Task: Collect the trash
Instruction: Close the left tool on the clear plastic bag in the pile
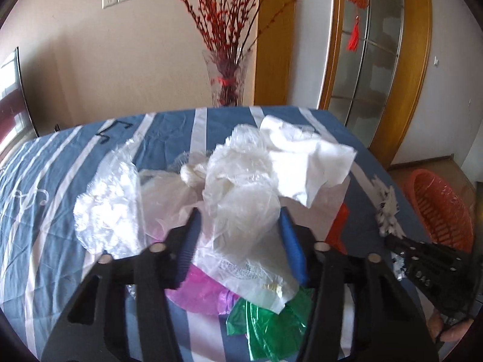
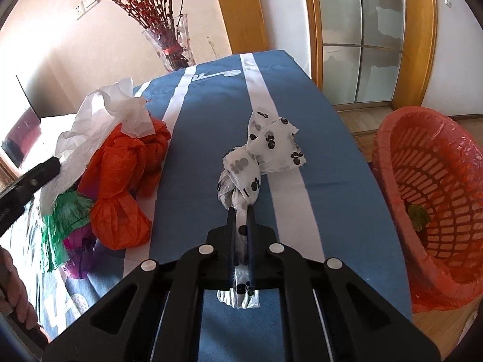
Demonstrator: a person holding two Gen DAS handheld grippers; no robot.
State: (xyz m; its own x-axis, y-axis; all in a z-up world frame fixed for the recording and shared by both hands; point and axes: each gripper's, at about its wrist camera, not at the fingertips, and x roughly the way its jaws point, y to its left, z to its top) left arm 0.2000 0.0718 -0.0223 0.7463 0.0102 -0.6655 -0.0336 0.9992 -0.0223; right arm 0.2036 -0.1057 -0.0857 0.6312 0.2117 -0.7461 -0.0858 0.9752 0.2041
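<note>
My right gripper [image 2: 241, 211] is shut on a white bag with black paw prints [image 2: 259, 150], knotted and held above the blue striped cloth; the bag also shows in the left wrist view [image 1: 388, 208]. My left gripper [image 1: 240, 217] is open, its blue pads on either side of a crumpled clear plastic bag [image 1: 244, 193], with white tissue [image 1: 311, 163] behind it. A trash pile lies on the table: an orange bag [image 2: 126, 181], a green bag [image 1: 265, 325] and a pink bag [image 1: 202, 289].
An orange basket [image 2: 428, 199] lined with plastic stands on the floor right of the table, something green inside. A glass vase [image 1: 228, 81] with red branches stands behind the table. A glass door [image 2: 362, 36] is on the right.
</note>
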